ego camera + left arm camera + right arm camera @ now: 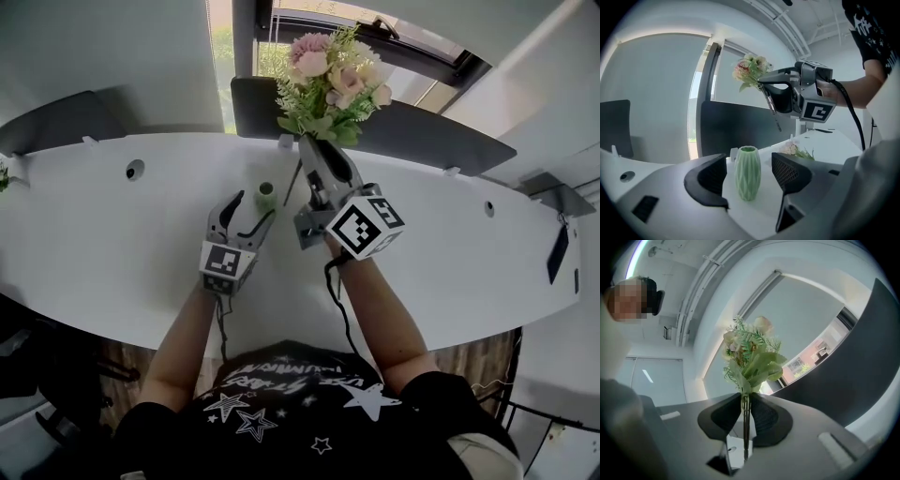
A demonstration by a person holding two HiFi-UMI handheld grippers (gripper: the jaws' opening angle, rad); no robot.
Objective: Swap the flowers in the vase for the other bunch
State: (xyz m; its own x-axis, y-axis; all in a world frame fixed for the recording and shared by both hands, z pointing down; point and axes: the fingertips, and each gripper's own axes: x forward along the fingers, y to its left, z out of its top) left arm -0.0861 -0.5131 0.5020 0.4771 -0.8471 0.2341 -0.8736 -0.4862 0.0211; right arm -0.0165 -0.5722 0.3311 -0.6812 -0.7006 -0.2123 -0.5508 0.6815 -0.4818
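A small ribbed green vase [266, 194] [748, 172] stands upright on the white table [103, 244], with nothing in its mouth. My left gripper [253, 208] [749, 161] is open with a jaw on either side of the vase, the pads clear of it. My right gripper [312, 145] [764, 85] [746, 401] is shut on the thin stems of a pink and green bunch of flowers [333, 80] [749, 70] [751, 352], held up in the air above and behind the vase. A second bunch [798, 151] lies on the table to the right of the vase.
A dark chair back [431, 131] stands behind the far table edge and another [56, 122] at the far left. Round cable holes [135, 170] [488, 208] sit in the tabletop. A window lies beyond. My cables trail toward the near edge.
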